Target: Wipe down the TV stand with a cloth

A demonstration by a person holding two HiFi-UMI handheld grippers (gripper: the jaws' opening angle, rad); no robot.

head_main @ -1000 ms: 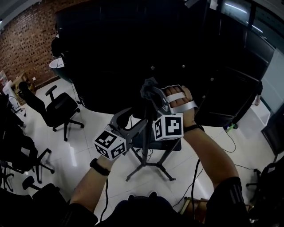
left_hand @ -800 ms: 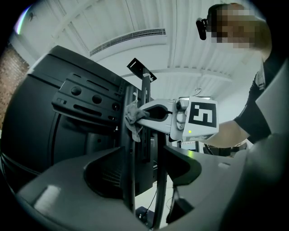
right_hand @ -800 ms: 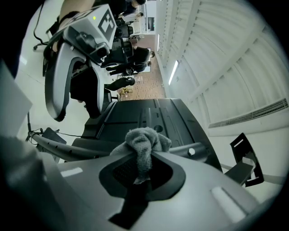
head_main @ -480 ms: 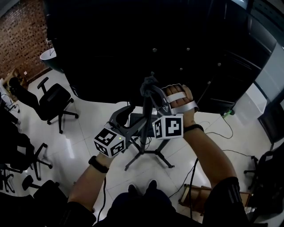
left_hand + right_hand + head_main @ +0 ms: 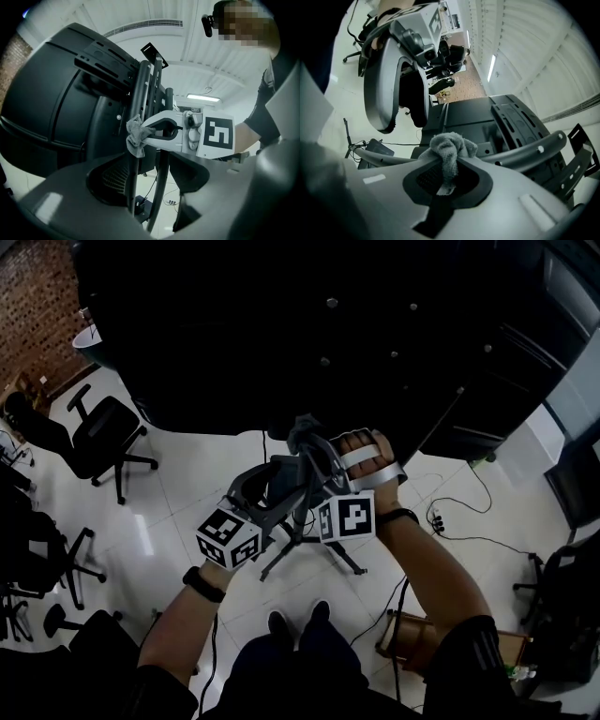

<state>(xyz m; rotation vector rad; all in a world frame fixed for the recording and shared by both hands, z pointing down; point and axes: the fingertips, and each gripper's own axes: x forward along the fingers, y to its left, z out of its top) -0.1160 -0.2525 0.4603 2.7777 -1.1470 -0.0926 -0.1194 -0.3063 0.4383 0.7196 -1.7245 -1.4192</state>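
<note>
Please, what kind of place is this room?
Most likely an office or a shared workroom: wheeled office chairs stand on a glossy tiled floor, and a brick wall closes the far left side.

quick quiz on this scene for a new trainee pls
1. Which gripper holds the grey cloth? A) left gripper B) right gripper C) neither
2. True or false: the left gripper's jaws stand apart.
3. Fill in: the cloth is pressed against the upright black ___ of the TV stand.

Key: 1 B. 2 true. 3 pole.
</note>
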